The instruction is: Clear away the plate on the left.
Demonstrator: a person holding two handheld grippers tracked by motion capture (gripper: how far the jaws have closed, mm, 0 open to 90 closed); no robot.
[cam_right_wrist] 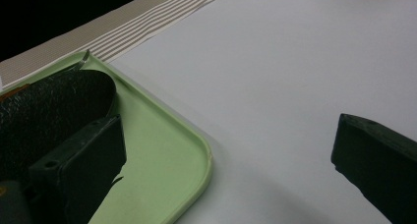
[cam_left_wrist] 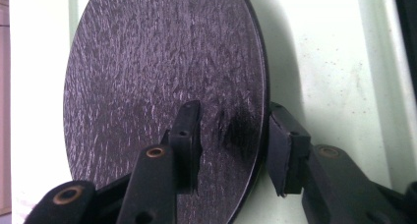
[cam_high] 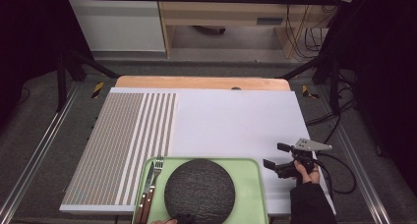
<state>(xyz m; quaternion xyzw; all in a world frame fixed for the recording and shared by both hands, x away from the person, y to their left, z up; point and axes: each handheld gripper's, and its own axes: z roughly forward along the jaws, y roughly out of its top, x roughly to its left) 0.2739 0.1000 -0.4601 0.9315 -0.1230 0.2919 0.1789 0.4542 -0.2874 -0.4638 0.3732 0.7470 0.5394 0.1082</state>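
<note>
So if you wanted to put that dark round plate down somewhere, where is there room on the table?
The white sheet is bare between the striped mat on the left and the right gripper, beyond the green tray. The tray is crowded: the dark round plate and the cutlery leave little room.

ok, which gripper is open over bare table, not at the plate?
The right gripper, beside the green tray over the white sheet. The left gripper has its fingers astride the black plate's rim.

High view looks down, tongs views close, all share black plate [cam_high: 199, 190]
</note>
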